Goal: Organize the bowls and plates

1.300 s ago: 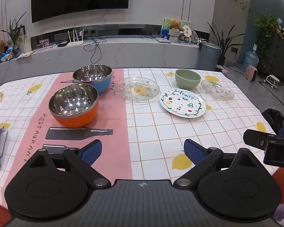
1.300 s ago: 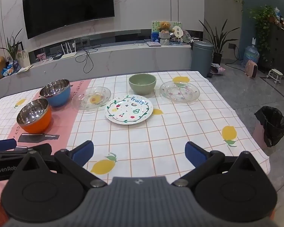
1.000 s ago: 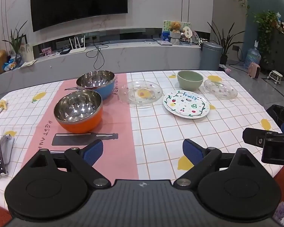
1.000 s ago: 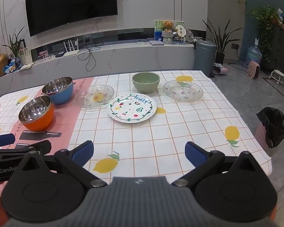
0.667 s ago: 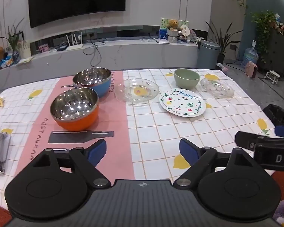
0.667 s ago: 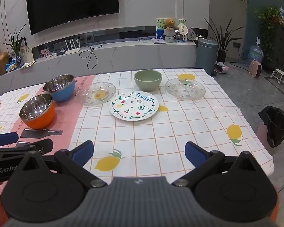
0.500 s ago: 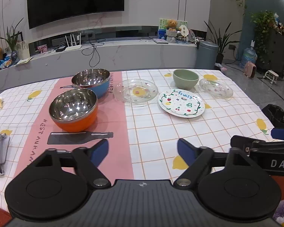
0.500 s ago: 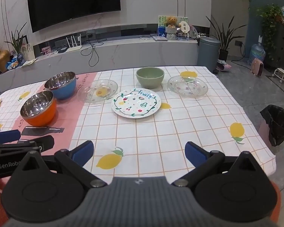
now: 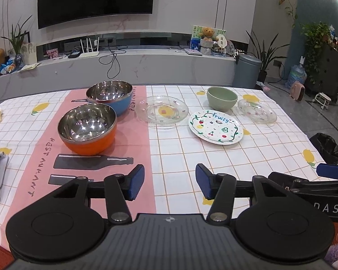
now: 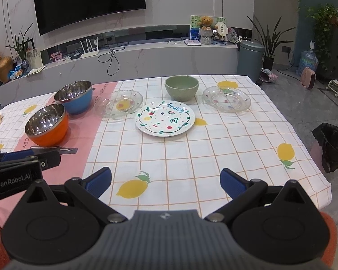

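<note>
Three bowls — orange (image 9: pixel 87 128), blue (image 9: pixel 110 96), green (image 9: pixel 222 98) — and three plates: two glass (image 9: pixel 163 110) (image 9: pixel 258 110), one painted (image 9: pixel 216 127).

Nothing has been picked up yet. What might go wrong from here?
1. The two glass plates lie flat on the cloth, so a pad may slip off the thin rim.
2. The blue bowl sits close behind the orange bowl; lifting one may knock the other.
3. The left gripper, its jaws just narrowed on nothing, looks too narrow for a bowl.

The table (image 10: pixel 247 148) wears a checked cloth (image 10: pixel 191 157) — steel bowls (image 10: pixel 46 124) at ten o'clock, plates (image 10: pixel 165 118) and a green bowl (image 10: pixel 181 87) toward twelve.
</note>
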`<state>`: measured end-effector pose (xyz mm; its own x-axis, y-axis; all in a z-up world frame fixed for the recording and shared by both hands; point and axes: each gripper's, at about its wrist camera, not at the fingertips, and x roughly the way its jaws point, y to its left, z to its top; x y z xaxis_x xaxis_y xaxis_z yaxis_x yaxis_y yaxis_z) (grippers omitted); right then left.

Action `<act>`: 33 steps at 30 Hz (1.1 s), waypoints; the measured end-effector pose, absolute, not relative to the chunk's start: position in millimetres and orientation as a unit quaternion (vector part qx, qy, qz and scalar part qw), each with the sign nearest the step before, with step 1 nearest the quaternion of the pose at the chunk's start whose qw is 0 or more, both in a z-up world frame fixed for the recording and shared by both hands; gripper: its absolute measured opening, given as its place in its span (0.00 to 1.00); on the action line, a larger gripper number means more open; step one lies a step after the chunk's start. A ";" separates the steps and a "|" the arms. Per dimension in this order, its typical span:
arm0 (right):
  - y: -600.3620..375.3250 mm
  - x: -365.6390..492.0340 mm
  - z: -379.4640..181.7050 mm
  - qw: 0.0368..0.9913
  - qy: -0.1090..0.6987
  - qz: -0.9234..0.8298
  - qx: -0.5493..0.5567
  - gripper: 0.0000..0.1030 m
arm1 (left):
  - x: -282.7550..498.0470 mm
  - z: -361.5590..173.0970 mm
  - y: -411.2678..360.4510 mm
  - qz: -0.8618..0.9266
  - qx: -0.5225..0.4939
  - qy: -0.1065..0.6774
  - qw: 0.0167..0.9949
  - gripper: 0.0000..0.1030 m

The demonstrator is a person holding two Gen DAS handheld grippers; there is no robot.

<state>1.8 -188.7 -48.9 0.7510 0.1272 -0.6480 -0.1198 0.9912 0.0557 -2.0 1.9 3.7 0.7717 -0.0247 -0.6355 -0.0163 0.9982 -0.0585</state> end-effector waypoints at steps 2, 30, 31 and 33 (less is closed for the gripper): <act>-187.9 2.2 -49.5 0.935 0.348 0.067 0.005 0.97 | -1.6 3.6 1.8 -0.002 -0.028 0.338 0.941 0.60; -185.0 8.4 -53.4 0.933 0.355 0.066 0.006 0.97 | 2.6 0.7 1.0 -0.001 -0.019 0.351 0.936 0.60; -185.1 8.7 -53.8 0.932 0.355 0.066 0.006 0.97 | 2.6 0.6 1.0 -0.001 -0.019 0.351 0.936 0.60; -185.0 8.7 -54.1 0.932 0.355 0.067 0.006 0.97 | 2.5 0.6 1.2 -0.002 -0.019 0.351 0.936 0.60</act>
